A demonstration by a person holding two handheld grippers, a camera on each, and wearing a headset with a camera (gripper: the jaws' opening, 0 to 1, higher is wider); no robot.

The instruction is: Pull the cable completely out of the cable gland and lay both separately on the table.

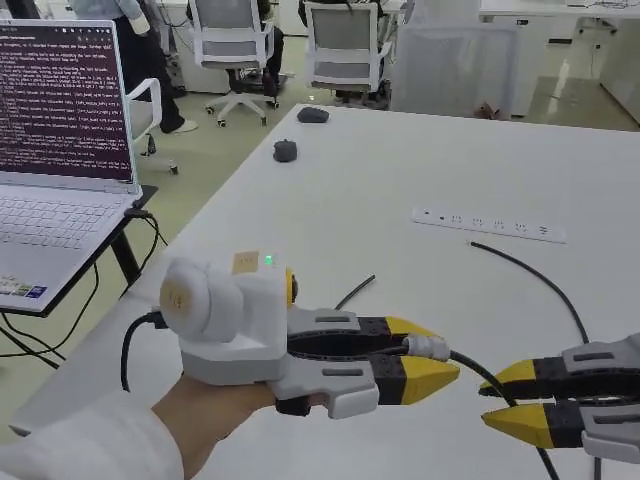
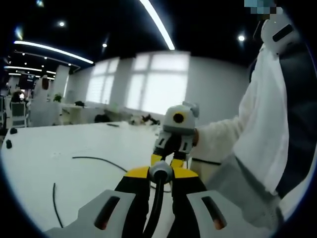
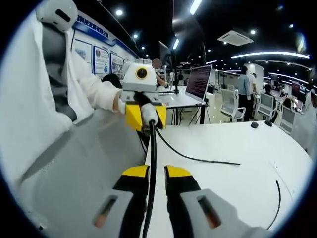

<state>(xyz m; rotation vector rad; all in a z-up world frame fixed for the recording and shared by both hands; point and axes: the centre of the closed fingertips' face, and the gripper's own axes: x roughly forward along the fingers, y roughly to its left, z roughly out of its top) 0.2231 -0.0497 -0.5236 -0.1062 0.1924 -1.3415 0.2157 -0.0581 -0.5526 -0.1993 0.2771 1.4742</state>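
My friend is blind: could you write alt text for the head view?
The left gripper clamps a cable gland in its yellow-tipped jaws above a white table; the right gripper, jaws open, straddles the cable leaving the gland.

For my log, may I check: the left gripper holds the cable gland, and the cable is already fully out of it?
Not quite: the left gripper holds the cable gland, but the cable is still in it, running on between the jaws of the right gripper, as the right gripper view shows.
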